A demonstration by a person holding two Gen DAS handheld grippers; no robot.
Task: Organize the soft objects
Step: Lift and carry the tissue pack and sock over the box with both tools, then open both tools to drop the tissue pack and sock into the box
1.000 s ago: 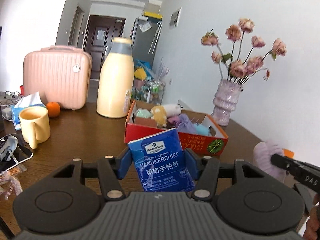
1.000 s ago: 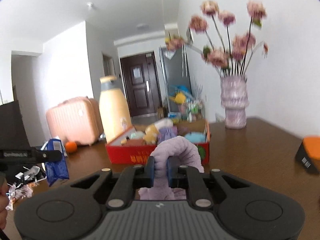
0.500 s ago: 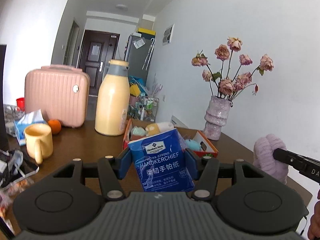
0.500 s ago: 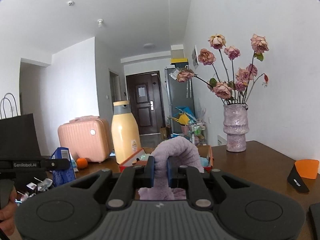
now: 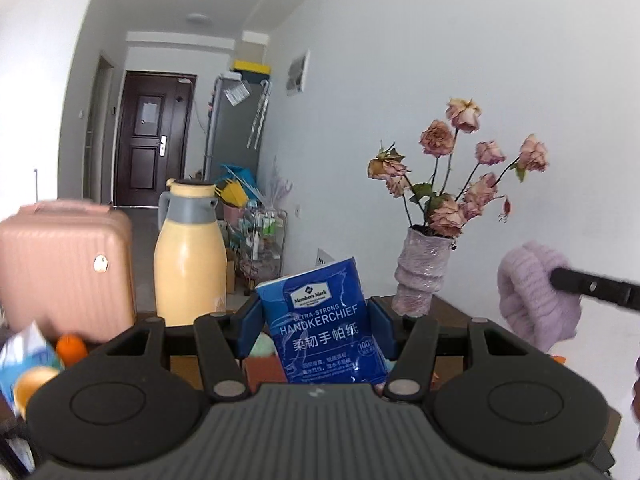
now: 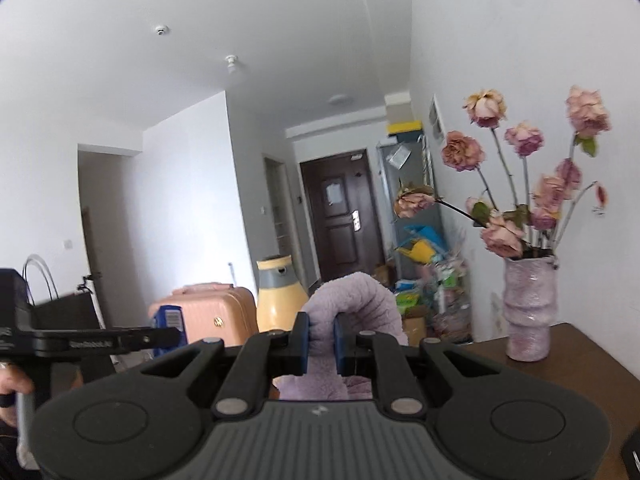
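Left wrist view: the left gripper (image 5: 316, 322) clamps a blue handkerchief pack (image 5: 326, 320) at lower centre; a yellow thermos (image 5: 190, 256) stands left of it.

Right wrist view: the right gripper (image 6: 320, 338) pinches a lilac fluffy cloth (image 6: 352, 304) at lower centre, above the tabletop (image 6: 580, 364), the vase (image 6: 528, 304) at right.

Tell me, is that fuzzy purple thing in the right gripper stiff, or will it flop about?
Probably floppy: the purple plush item arches over the right gripper and sags below it. It looks squashy too, being pinched thin between the nearly closed fingers. Its fuzzy surface likely keeps it from slipping.
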